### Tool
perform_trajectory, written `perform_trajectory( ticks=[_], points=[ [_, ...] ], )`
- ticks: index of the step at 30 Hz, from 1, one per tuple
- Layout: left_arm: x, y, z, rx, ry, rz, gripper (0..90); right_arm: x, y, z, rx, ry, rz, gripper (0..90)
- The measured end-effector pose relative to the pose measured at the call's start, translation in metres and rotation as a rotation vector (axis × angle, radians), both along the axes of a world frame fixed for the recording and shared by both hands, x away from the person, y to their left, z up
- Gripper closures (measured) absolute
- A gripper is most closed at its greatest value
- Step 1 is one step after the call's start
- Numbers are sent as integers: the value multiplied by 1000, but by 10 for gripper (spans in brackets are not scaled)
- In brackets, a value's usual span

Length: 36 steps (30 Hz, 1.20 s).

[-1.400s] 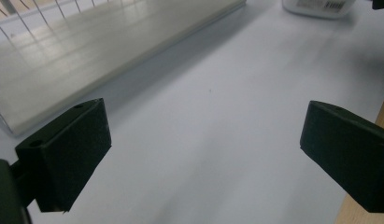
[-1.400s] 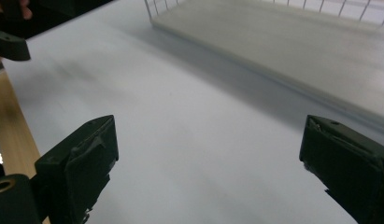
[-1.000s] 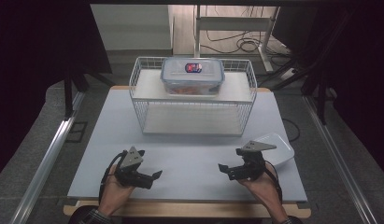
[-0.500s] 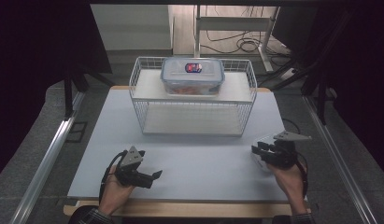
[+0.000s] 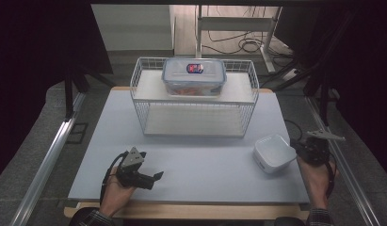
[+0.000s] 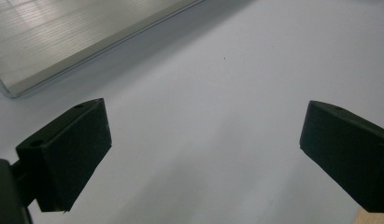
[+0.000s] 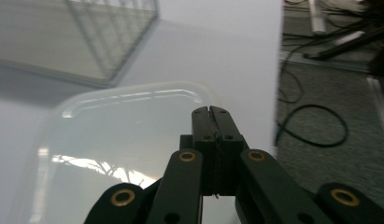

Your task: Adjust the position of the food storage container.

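A white, shallow plastic container (image 5: 274, 153) sits near the table's right edge. My right gripper (image 5: 302, 147) hovers just to its right, over the table edge, and has just closed its jaws. In the right gripper view the right gripper (image 7: 211, 111) has its jaws pressed together with nothing between them, above the translucent container (image 7: 110, 140). My left gripper (image 5: 156, 178) rests low at the front left of the table. In the left gripper view the left gripper (image 6: 203, 154) stands wide open over the bare white table (image 6: 217, 79).
A white wire basket (image 5: 193, 122) stands at the back centre of the table, with a clear lidded food box (image 5: 194, 75) on its upper shelf. Its corner (image 7: 119, 28) lies ahead of the right gripper. Black cables (image 7: 311, 126) lie on the floor beyond the table's right edge.
My right gripper has moved right, passing over the white container to the table's right edge, and its jaws have gone from open to shut. The container and the left gripper have stayed in place.
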<state>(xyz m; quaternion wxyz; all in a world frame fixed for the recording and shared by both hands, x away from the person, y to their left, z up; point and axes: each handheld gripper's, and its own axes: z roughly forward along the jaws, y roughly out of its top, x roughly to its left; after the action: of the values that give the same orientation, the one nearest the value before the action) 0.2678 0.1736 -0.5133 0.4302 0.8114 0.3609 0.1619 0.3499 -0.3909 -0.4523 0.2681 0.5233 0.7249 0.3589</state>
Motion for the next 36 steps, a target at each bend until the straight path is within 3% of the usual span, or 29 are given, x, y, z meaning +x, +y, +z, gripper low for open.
perform_trajectory(
  ticks=[8,14,18,36],
  points=[
    [1,0,0,-2,5,0,17,6,-19,-12,-37,19,-59,894],
    [0,1,0,-4,7,2,18,9,-16,-19,-45,60,-31,894],
    [1,0,-1,-1,10,1,19,5,-12,-20,-12,77,-10,894],
    [1,-2,-1,7,19,-7,21,-2,46,-22,25,136,170,894]
  ],
)
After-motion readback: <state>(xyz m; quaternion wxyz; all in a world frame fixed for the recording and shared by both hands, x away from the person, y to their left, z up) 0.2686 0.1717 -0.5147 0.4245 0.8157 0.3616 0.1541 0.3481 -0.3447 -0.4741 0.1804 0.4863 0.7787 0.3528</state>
